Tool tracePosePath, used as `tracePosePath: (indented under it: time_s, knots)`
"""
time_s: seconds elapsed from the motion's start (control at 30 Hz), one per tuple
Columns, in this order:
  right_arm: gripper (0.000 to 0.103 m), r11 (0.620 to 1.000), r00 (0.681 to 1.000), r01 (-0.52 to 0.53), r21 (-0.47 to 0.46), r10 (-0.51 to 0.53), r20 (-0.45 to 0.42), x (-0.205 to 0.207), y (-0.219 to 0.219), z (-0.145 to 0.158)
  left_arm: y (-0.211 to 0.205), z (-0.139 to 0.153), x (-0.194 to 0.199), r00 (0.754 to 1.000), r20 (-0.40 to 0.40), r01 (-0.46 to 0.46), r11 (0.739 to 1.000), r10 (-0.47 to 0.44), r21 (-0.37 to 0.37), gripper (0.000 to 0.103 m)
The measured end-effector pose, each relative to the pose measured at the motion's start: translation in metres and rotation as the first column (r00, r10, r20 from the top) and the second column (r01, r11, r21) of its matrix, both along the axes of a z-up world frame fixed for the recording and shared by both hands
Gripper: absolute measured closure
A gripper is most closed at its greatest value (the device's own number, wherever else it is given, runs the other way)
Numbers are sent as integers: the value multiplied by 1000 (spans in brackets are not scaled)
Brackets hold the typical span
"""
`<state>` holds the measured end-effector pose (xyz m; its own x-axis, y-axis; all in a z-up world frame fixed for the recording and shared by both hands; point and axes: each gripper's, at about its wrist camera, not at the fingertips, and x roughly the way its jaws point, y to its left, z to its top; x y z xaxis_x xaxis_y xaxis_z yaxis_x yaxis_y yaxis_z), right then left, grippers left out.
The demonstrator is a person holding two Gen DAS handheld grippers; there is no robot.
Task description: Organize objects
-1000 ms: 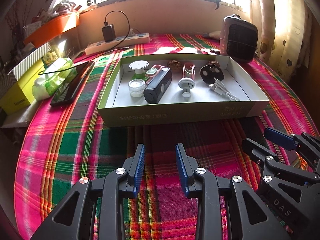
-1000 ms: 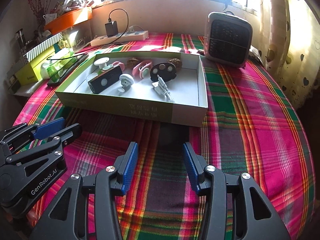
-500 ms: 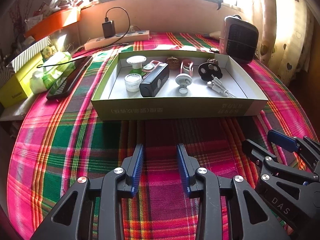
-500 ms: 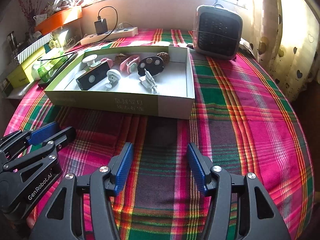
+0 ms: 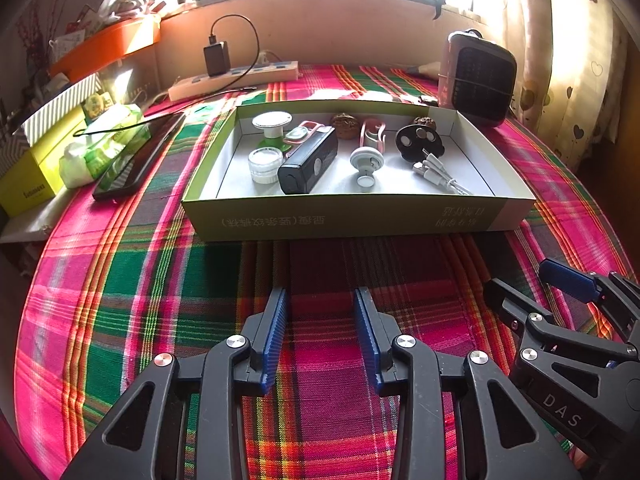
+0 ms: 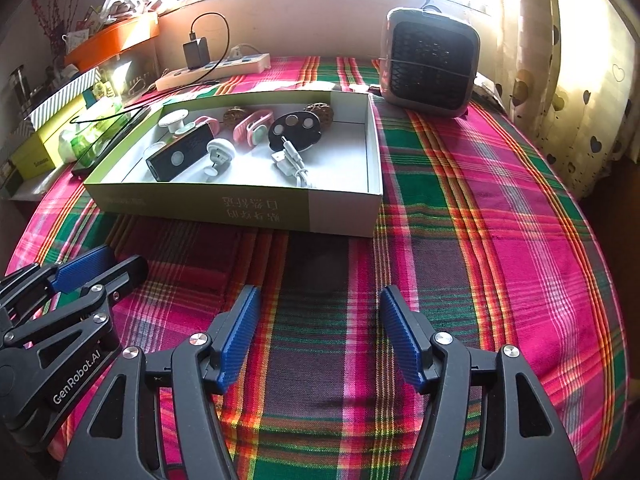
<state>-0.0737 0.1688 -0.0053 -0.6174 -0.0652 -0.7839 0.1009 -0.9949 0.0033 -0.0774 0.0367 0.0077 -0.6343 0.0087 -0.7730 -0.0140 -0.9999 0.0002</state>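
Note:
A shallow green cardboard box (image 5: 340,220) (image 6: 200,204) sits mid-table on the plaid cloth. Inside lie a black rectangular device (image 5: 308,160), a clear round jar (image 5: 264,164), a white knob (image 5: 366,162), a black disc (image 5: 418,142), a white cable (image 5: 440,176), a pink clip (image 5: 372,132) and a walnut (image 5: 344,125). My left gripper (image 5: 320,296) hovers over bare cloth in front of the box, open and holding nothing. My right gripper (image 6: 320,292) hangs beside it to the right; its jaws are opening, with only cloth between them.
A small heater (image 6: 430,66) stands behind the box's right corner. Along the far wall lies a power strip (image 5: 236,78) with a charger plugged in. At the left are a dark phone (image 5: 136,160), a tissue pack (image 5: 100,144) and a yellow box (image 5: 36,172).
Both grippers' jaws have spread wider, the right one more than the left. Neither hand has shifted noticeably, and the box and its contents have stayed put.

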Motion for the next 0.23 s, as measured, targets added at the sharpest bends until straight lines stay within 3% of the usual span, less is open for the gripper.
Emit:
tracePosePath:
  time_s: [0.23]
  knots:
    - [40,1000,1000,0,0,0,0,0,0,0,0,0,0,1000,0,0,1000,0,-2,70]
